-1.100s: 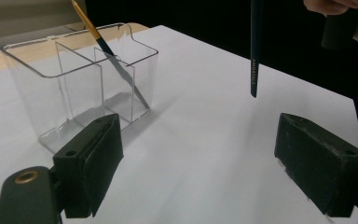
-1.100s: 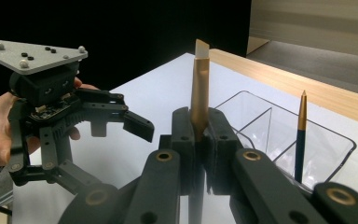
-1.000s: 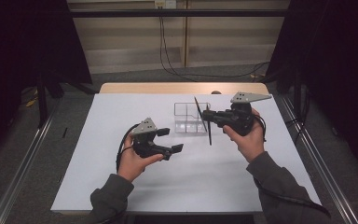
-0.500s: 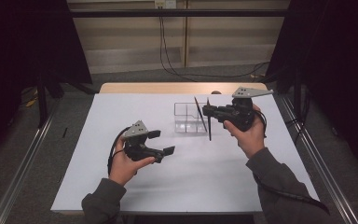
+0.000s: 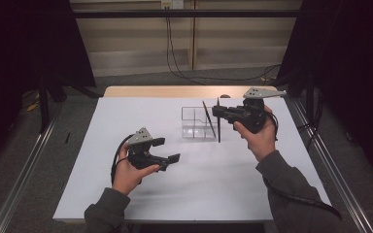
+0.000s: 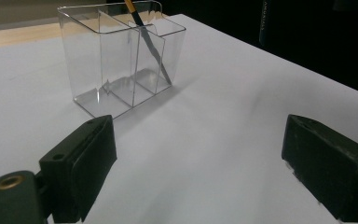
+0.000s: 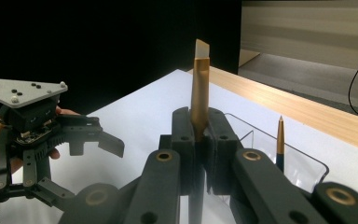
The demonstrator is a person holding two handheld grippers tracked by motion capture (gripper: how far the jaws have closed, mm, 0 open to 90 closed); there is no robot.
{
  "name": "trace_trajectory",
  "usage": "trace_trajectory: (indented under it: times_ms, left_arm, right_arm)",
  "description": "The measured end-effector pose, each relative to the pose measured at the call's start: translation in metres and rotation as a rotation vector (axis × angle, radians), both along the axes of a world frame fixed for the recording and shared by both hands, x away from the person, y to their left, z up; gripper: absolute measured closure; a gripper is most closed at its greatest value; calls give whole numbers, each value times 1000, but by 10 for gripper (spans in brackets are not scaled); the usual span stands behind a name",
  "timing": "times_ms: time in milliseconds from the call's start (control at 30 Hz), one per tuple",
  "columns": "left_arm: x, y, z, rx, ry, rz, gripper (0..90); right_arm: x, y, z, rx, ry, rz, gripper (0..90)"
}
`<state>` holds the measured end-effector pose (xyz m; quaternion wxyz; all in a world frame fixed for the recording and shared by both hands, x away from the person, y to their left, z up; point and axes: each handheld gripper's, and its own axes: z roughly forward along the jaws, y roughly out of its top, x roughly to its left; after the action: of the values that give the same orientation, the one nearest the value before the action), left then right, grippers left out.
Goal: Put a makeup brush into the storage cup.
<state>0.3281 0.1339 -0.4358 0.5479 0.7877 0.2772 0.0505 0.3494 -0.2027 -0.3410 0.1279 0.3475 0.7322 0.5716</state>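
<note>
While the left gripper [image 5: 167, 150] hangs at seven o'clock, empty, its jaws just widened, the organizer [image 5: 196, 124] stands mid-surface [image 5: 126, 116] holding one pen [image 5: 209, 119]. At its three o'clock, the right gripper [image 5: 217, 111] clamps a second, upright pen [image 5: 218, 124].

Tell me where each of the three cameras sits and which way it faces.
High view: fixed above the person's side, looking forward and down on the white table; both forearms, left tool and right tool show.
Left gripper view: rides the left tool, facing the clear organizer between its open jaws.
Right gripper view: rides the right tool, shut on a gold-ended pen; the left tool shows farther off.
Shared: the organizer and the pen standing in it.
</note>
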Motion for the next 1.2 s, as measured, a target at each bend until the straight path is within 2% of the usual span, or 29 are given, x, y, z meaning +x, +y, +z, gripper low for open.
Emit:
trace_trajectory:
  times_ms: [267, 400, 533, 1200]
  left_arm:
    - [-1, 0, -1, 11, -5, 5, 98]
    - [-1, 2, -1, 0, -5, 3, 98]
    - [-2, 3, -1, 14, -3, 4, 98]
    - [-7, 24, -1, 19, -1, 20, 98]
  right_arm:
    - [3, -5, 2, 13, -3, -14, 847]
    - [4, -8, 2, 17, -5, -17, 847]
    - [4, -10, 2, 16, -5, -23, 847]
    - [12, -14, 6, 28, -17, -43, 847]
